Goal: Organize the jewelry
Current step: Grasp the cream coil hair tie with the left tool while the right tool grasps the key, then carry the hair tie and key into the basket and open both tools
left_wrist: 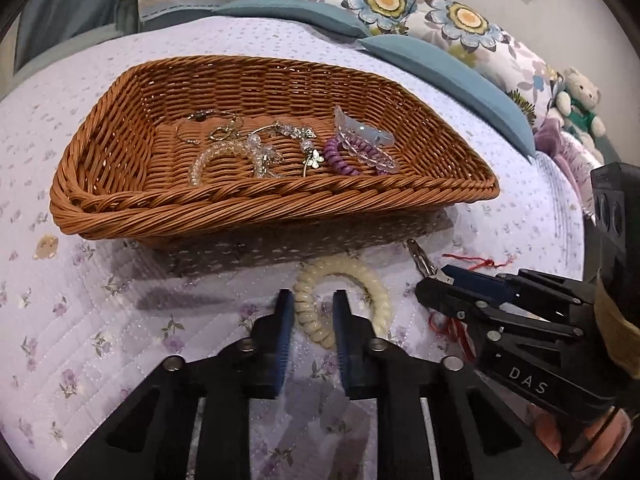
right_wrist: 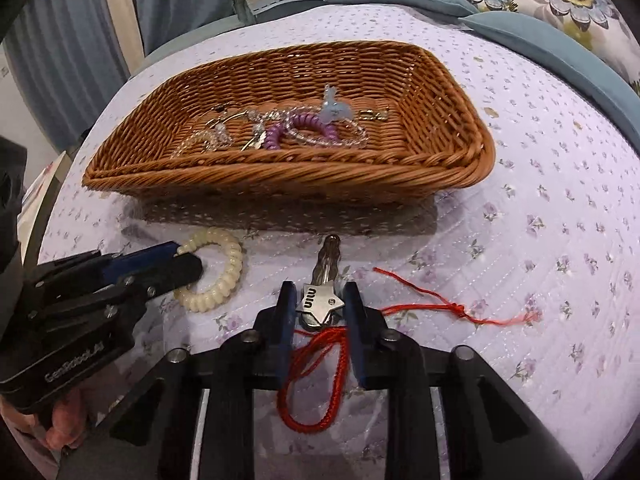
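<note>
On a lilac floral quilt (left_wrist: 120,320), the left gripper (left_wrist: 310,300) stands with its blue-padded fingers apart, straddling one side of a cream spiral hair tie (left_wrist: 360,280) that lies flat on the bedding; whether the pads touch the coil cannot be told. From the right wrist view the same left gripper (right_wrist: 182,256) reaches in from the side, its tips over the cream ring (right_wrist: 224,276).

The right gripper (right_wrist: 316,300) has its fingers apart on either side of a silver star-shaped hair clip (right_wrist: 322,302), the clip's narrow end pointing toward the basket; contact with the pads is unclear. Beneath and behind the clip a red cord bracelet (right_wrist: 316,380) loops on the quilt, its loose knotted tail running off to the right.

Just beyond both tools sits a brown wicker basket (left_wrist: 260,208), resting on the quilt. Inside lie a purple spiral hair tie (left_wrist: 340,158), a clear pale claw clip (left_wrist: 360,132) over it, a clear spiral tie (left_wrist: 216,156), and gold and crystal pieces with small butterfly charms (left_wrist: 280,136).

Teal and floral pillows (left_wrist: 400,4) line the far edge of the bed, with a small plush bear (left_wrist: 580,100) at far right
</note>
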A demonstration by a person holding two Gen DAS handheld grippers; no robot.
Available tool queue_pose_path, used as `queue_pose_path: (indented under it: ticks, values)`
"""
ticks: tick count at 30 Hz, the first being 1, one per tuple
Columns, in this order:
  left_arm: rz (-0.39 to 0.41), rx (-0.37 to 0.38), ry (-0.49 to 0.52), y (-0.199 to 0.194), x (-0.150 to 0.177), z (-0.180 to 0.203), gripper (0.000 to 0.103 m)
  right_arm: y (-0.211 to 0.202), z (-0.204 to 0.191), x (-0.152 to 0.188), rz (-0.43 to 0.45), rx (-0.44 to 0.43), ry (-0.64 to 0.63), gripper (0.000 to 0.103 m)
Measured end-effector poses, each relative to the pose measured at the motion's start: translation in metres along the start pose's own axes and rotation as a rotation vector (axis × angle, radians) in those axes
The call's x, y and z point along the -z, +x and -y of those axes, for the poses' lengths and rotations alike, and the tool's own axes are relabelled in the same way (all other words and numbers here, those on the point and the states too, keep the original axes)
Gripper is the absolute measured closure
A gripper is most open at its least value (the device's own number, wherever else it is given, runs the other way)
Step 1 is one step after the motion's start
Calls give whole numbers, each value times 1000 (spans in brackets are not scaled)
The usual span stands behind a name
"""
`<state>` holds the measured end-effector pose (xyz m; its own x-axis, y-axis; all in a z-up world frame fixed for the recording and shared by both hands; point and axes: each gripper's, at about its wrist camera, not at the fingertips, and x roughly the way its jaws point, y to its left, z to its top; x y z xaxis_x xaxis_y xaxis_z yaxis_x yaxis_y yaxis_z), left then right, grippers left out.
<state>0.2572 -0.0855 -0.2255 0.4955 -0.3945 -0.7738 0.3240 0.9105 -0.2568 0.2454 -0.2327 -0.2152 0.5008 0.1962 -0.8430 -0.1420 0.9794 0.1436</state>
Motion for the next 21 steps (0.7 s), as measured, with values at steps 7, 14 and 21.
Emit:
queue_pose_path:
  ticks: [7,14,21]
  values:
    - [14,29,19,-13,5,2,93,-14,1,7,27,-91,-3,76]
    - [85,89,-11,-61,20,-5,93,-44,2,19,48,-196,40,76]
    - [199,114,-28,-120,16,-7,93,-96,-3,11,124,-273,56,76]
